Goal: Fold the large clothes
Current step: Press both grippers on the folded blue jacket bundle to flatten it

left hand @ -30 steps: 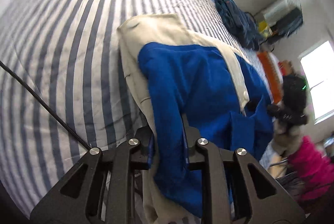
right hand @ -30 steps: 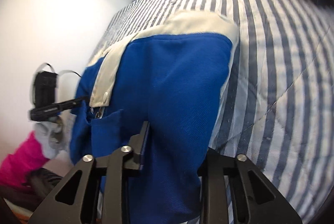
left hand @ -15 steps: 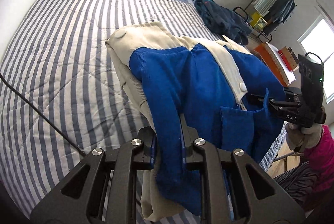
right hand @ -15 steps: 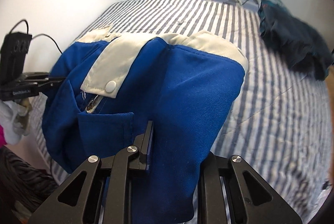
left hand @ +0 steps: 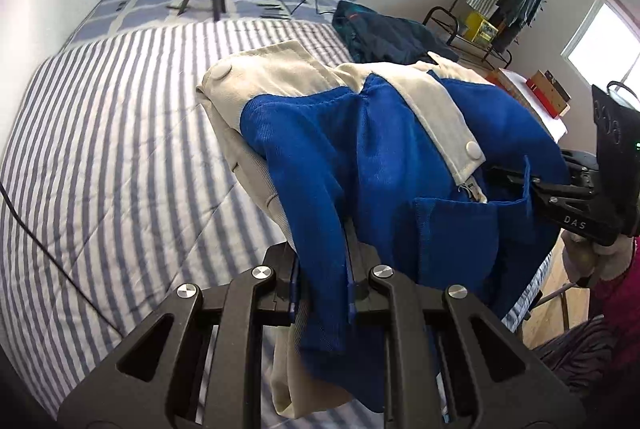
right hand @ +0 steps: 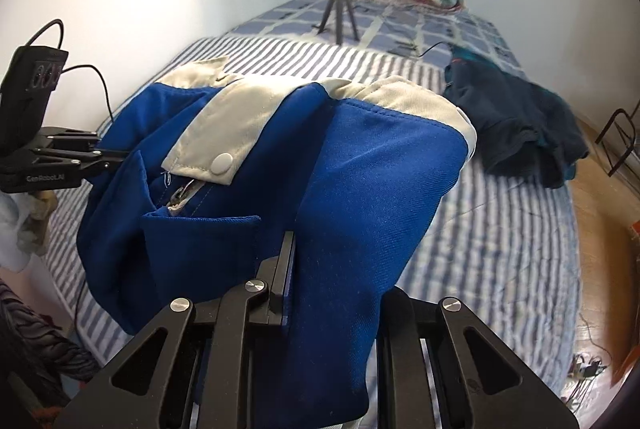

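Blue-and-cream cotton jacket point(left hand: 360, 165) held up over the blue-and-white striped bed point(left hand: 120, 157), mid-fold.

The left gripper point(left hand: 322, 281) is clamped nearly shut on the jacket's near left edge, and the right gripper point(right hand: 332, 269) is pinched on its near right edge. The lifted edge appears ready to be carried towards the far cream collar and laid flat, both sides kept level.

"DAS" on the right gripper point(left hand: 576, 213) body, "GenRobot.AI" on the left gripper point(right hand: 52, 171) body
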`<state>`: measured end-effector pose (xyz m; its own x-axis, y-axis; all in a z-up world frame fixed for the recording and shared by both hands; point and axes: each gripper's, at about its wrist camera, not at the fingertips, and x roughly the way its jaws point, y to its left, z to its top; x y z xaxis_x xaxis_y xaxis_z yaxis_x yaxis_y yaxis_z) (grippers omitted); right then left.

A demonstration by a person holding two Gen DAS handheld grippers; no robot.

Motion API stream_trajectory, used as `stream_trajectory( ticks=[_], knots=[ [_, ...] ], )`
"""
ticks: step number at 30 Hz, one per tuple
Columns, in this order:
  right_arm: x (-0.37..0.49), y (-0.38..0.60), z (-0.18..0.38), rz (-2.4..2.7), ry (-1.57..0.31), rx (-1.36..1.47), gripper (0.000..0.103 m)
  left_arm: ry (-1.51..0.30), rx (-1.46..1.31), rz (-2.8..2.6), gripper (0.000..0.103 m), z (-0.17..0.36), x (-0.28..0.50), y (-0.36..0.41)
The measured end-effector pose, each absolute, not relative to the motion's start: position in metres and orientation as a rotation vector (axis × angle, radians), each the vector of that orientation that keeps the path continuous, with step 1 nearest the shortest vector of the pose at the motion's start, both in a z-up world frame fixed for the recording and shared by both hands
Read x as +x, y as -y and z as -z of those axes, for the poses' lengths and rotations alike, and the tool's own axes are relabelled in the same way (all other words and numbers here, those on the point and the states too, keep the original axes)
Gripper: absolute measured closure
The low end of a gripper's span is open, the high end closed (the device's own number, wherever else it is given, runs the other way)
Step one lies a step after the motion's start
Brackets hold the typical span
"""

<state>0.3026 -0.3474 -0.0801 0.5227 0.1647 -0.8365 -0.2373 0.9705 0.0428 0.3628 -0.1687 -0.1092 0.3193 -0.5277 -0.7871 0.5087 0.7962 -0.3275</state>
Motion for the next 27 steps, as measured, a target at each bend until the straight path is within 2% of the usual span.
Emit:
stream_trajectory(
  ticks=[10,27],
  knots=[
    [0.306,0.416,0.061,-0.141,-0.933,-0.071,0.088,-0.95,0.087,0.76,0.089,0.079,0.377,0.26],
    [0.327,0.486,0.054,-0.01,-0.867,-0.083,0.089,-0.843,0.141,0.849,0.09,0.077,0.416,0.362]
  ],
)
